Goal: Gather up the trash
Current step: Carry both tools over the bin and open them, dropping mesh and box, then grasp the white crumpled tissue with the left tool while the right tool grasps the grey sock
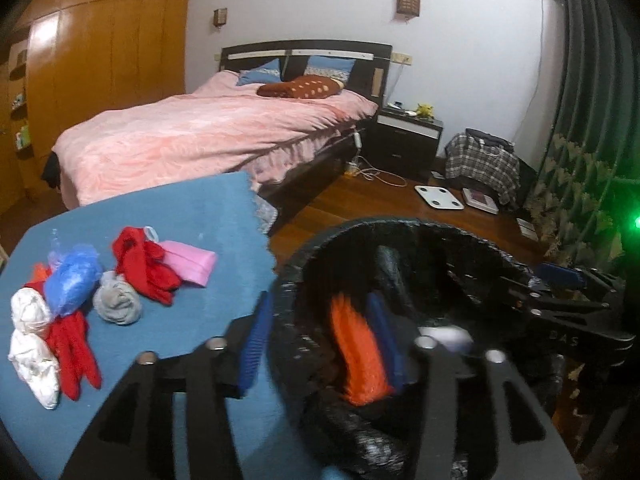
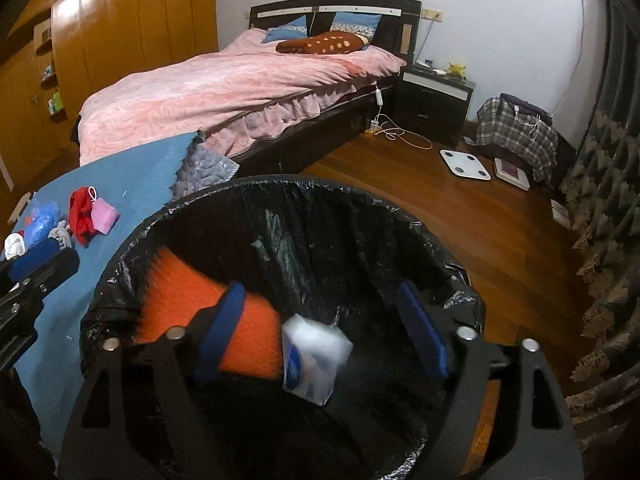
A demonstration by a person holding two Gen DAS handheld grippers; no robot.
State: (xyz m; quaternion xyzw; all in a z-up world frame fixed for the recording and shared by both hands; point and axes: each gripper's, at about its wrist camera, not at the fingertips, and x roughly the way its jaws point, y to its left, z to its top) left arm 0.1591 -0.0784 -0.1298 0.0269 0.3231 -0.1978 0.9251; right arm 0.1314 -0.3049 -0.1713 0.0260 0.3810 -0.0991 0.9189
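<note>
Both grippers are held over the black-lined trash bin (image 2: 280,216), jaws released. An orange item (image 2: 224,320) and a white packet (image 2: 316,356) are seen blurred between the right gripper (image 2: 320,328) fingers, untouched; the left gripper (image 1: 316,336) straddles the rim. More trash (image 1: 80,292) is left on the blue cloth (image 1: 180,216).

Glossy crinkled plastic bin liner (image 2: 304,220), matt blue cloth (image 1: 168,216)

Black grippers (image 2: 320,334) — blue ribbed pads (image 2: 422,330) (silver screws).

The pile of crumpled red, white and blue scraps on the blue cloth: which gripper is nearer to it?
Left. The left gripper straddles the bin rim beside the pile; the right gripper hangs over the black-lined bin, farther off.
</note>
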